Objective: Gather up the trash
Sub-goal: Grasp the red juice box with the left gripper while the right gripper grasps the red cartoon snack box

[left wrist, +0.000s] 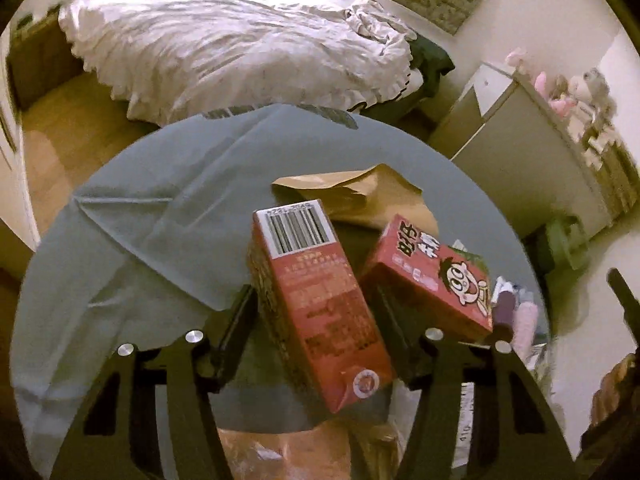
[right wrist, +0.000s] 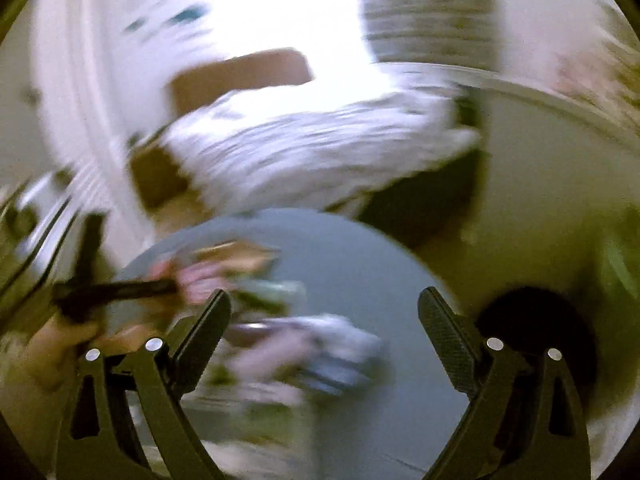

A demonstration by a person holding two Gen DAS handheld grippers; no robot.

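The left tool (left wrist: pixel 312 320) has a red drink carton (left wrist: pixel 316 304) between its half-open fingers. I cannot tell if the pads squeeze it yet. It should close gently on the long sides. The carton lies on the round grey counter (left wrist: pixel 140 216), touching a second red carton (left wrist: pixel 436 276). The right tool (right wrist: pixel 324 308) is wide open and empty.
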